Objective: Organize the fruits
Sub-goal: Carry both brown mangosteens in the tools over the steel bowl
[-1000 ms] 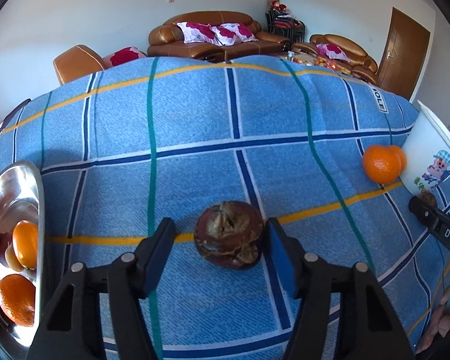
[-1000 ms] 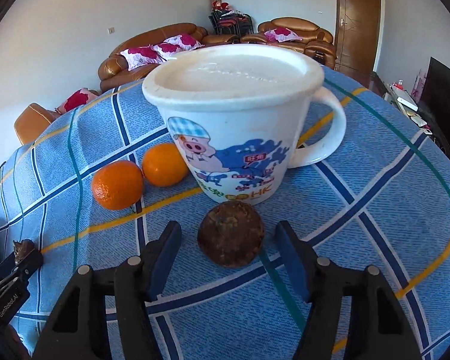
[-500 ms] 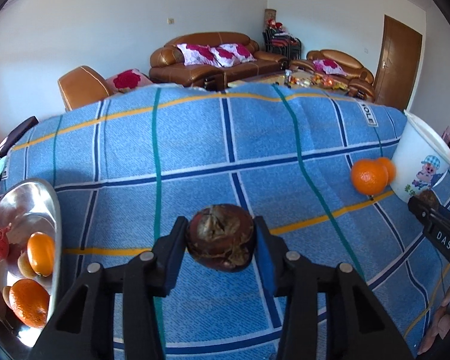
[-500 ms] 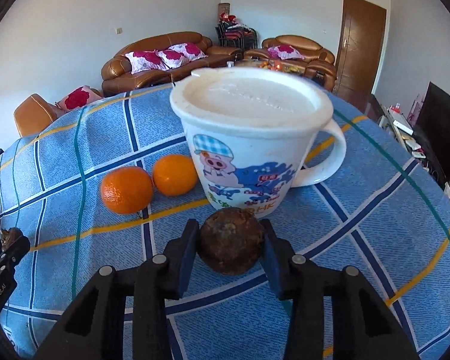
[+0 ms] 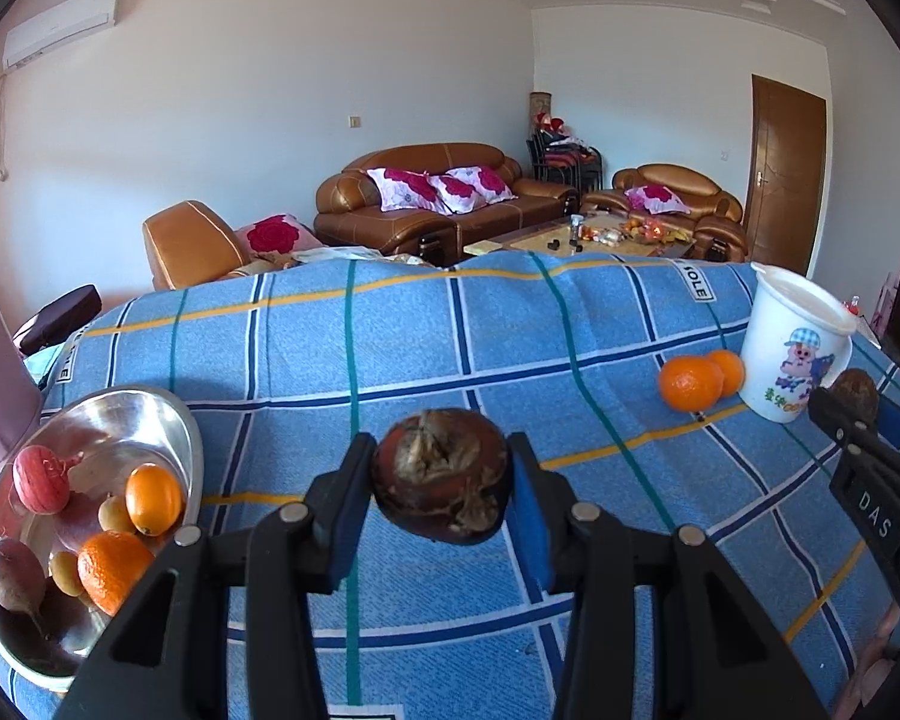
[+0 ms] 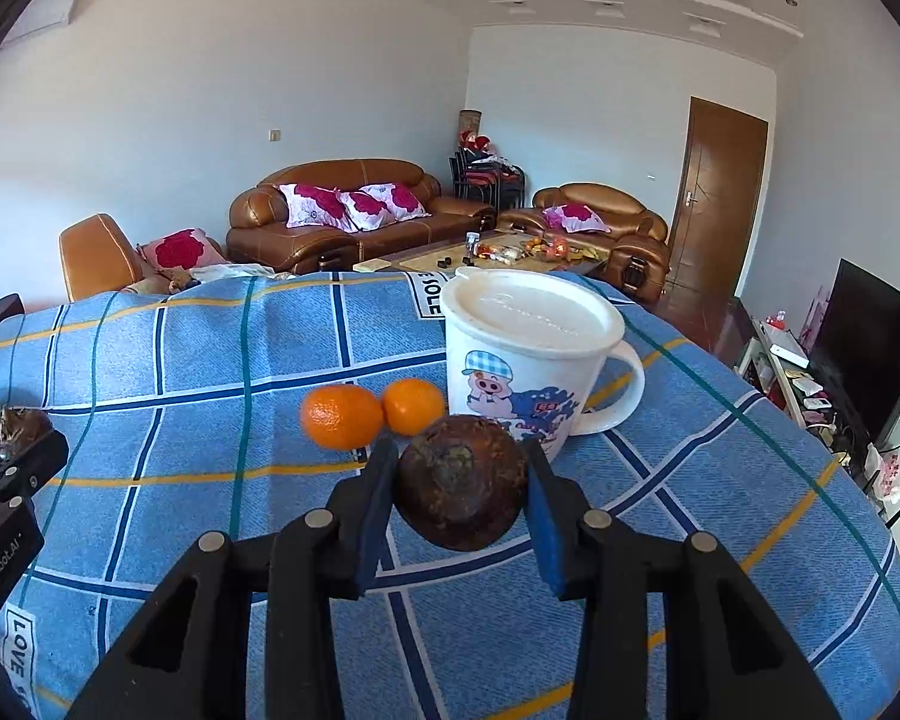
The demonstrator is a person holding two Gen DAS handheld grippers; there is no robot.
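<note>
The bowl (image 5: 189, 444) stands at the left of the worktop (image 5: 450, 336), with fruit in it. Far to the right, two oranges (image 5: 690, 384) lie just left of the cup (image 5: 792, 348).

A blue plaid cloth (image 5: 510, 330) with yellow, green and navy lines covers the tabletop. A white lidded mug (image 6: 528, 354) with a cartoon pig stands on it. Beyond are a brown leather sofa (image 5: 432, 204) with pink floral cushions, a matching armchair (image 6: 594, 222), a cluttered coffee table (image 5: 600, 237) and a wooden door (image 6: 720, 192).
</note>
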